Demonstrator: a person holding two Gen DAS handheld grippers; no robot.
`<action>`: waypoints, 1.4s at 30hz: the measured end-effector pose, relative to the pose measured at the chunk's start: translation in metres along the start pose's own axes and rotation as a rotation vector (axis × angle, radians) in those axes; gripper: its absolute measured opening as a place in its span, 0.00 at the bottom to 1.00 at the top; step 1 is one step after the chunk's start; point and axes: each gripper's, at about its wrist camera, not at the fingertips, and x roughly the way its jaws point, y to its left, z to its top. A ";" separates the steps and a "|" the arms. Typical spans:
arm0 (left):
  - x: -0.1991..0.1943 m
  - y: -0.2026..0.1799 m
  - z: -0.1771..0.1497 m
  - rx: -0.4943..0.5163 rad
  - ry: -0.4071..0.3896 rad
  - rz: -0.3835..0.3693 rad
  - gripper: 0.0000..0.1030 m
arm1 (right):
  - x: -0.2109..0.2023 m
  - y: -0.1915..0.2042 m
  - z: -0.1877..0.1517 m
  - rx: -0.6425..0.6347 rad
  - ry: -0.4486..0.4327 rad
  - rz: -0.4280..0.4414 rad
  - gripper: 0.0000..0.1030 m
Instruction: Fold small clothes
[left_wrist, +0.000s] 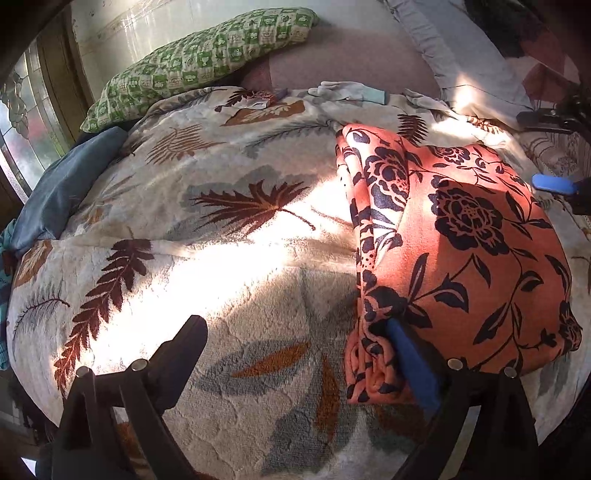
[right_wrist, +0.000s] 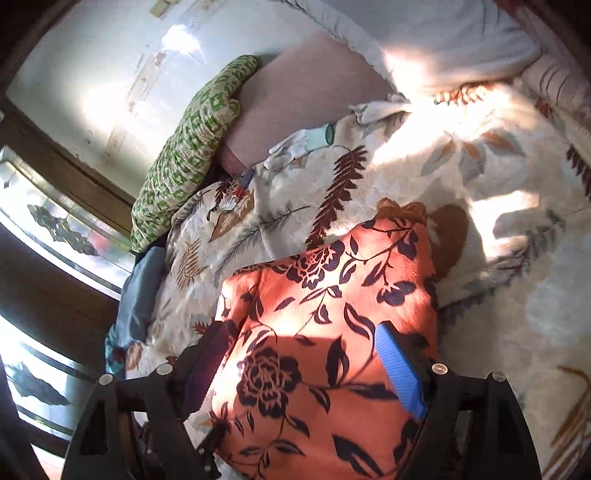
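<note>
The left gripper (left_wrist: 295, 354) stands released, its right finger tucked at the near left edge of the orange, black-flowered folded garment (left_wrist: 465, 251); the right gripper (right_wrist: 306, 354) hovers released directly over it on the leaf-patterned plush blanket (left_wrist: 207, 236).

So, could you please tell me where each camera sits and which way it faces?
Left wrist: on the left gripper, looking down across the leaf-print blanket; its own open fingers frame the orange floral cloth's near corner, and the right gripper's blue fingertip shows at the far right.
Right wrist: on the right gripper, angled down over the orange floral cloth, its own open fingers astride it.
Shared: the cloth, blanket, green pillow and white glove.
</note>
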 end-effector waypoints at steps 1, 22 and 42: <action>0.002 0.001 0.000 -0.009 0.003 -0.006 0.96 | 0.018 -0.014 0.007 0.055 0.050 0.002 0.82; -0.051 0.006 0.002 -0.008 -0.053 0.009 0.96 | -0.019 0.015 -0.095 -0.043 0.013 0.050 0.84; -0.098 0.009 -0.003 -0.076 -0.068 -0.019 0.96 | -0.090 0.047 -0.197 -0.328 -0.165 -0.506 0.84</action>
